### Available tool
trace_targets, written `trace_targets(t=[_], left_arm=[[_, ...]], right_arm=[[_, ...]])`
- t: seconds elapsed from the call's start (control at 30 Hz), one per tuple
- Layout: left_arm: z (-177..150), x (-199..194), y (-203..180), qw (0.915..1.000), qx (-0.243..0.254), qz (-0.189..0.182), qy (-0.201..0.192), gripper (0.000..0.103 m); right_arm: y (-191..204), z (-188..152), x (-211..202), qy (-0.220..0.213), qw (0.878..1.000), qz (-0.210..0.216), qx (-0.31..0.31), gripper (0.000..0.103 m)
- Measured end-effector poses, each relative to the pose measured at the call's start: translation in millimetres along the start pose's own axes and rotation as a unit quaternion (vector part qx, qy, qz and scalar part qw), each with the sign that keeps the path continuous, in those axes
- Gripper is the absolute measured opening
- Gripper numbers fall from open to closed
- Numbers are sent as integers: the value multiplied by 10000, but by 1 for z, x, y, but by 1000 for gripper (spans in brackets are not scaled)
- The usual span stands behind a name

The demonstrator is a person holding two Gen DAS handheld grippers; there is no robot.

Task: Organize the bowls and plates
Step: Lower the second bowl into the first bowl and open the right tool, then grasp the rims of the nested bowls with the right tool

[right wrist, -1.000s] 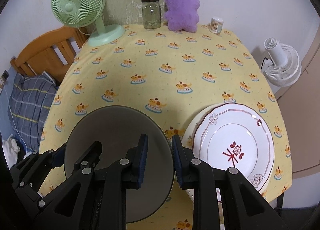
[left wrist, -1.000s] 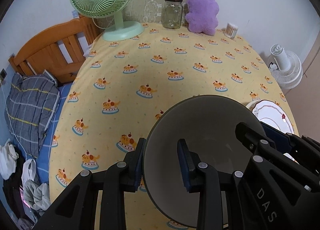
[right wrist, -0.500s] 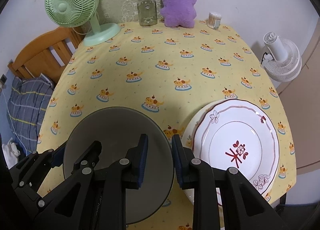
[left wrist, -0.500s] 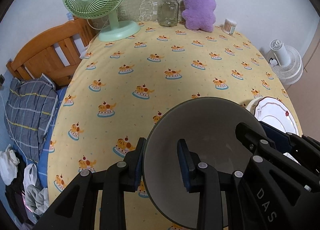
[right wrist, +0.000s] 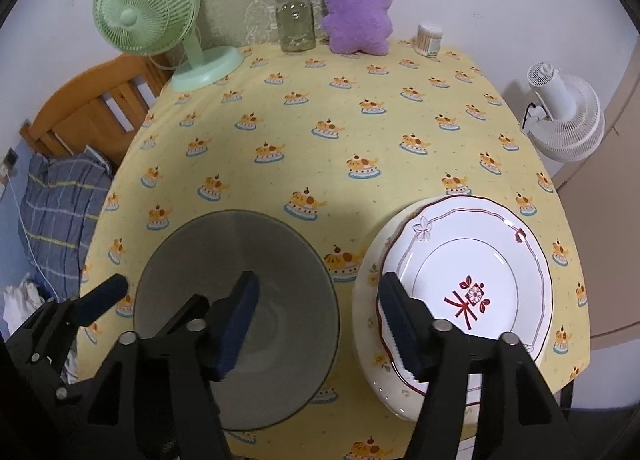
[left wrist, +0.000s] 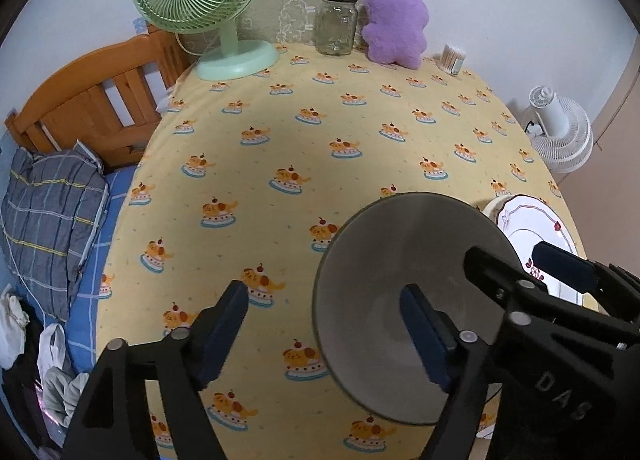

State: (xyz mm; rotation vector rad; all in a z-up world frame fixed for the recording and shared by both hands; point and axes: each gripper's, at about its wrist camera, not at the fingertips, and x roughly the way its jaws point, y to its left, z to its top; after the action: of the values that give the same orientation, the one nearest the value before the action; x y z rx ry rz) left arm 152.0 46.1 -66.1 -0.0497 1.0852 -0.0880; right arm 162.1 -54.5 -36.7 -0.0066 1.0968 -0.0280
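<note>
Right wrist shows my left gripper (left wrist: pixel 326 334) and right gripper (right wrist: pixel 316 318) both spread wide, straddling the grey bowl's (right wrist: pixel 280 260) rim, gripping nothing.

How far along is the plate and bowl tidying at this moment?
Done: the red-trimmed plate sits on a cream plate, forming a stack. In hand: nothing; the left hand-held gripper and right hand-held gripper are both open around the grey bowl, which rests on the tablecloth. Left: the bowl's final spot, probably the stack.

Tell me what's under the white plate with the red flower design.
The white plate rests on a larger cream plate, whose rim shows at its left and near edges. Whether more plates lie beneath is hidden.
</note>
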Motion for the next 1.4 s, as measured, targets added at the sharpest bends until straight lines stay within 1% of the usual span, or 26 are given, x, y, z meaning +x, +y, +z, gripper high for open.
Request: trace_targets(t=[0.1,0.3,0.4,0.5,0.67,0.73,0.8,0.87,0.93,1.07,1.13,1.2,1.23,1.3,1.37,1.4], left_arm=[[-2,0,-1,9999,49,-116,19,87],[0,4,-7,9997,25,-224,84,88],[0,7,-10,9998,-17,-164,119,88],[0,12,-11,9997,-92,-93,207,88],[2,20,-12,9987,-286,174,392,88],[4,22,-14,9981,-336,283,430,88],[6,24,-17,9972,-398,417,471,88],[6,26,-18,9960,-459,535,548,88],[5,28,-19,9948,-506,644,602,88],[3,33,-20,9931,-486,794,717,88],[4,34,-20,9930,-465,798,734,88],[5,35,-19,9933,-423,767,749,88],[5,36,-18,9935,-410,743,761,88],[5,40,-15,9936,-368,695,815,88],[5,45,-13,9942,-273,583,860,88],[5,47,-13,9947,-233,512,860,88]], right_arm=[[-4,-2,-3,16,9999,68,95,73],[-14,-4,2,143,9993,204,291,73],[-21,-3,6,150,9982,411,398,73],[-26,-1,16,304,9967,573,483,73],[-32,4,37,580,9925,950,515,73],[-33,8,42,673,9920,981,429,72],[-35,11,46,738,9903,1107,393,70],[-36,13,50,809,9878,1286,333,59],[-35,14,54,870,9860,1395,263,53],[-34,14,65,1025,9812,1616,229,45],[-35,13,70,1117,9785,1714,266,44],[-34,13,71,1125,9778,1746,289,42],[-33,13,71,1131,9771,1775,302,40],[-33,13,72,1155,9764,1792,331,39],[-29,12,72,1158,9768,1771,331,36],[-27,11,72,1144,9777,1733,314,35]])
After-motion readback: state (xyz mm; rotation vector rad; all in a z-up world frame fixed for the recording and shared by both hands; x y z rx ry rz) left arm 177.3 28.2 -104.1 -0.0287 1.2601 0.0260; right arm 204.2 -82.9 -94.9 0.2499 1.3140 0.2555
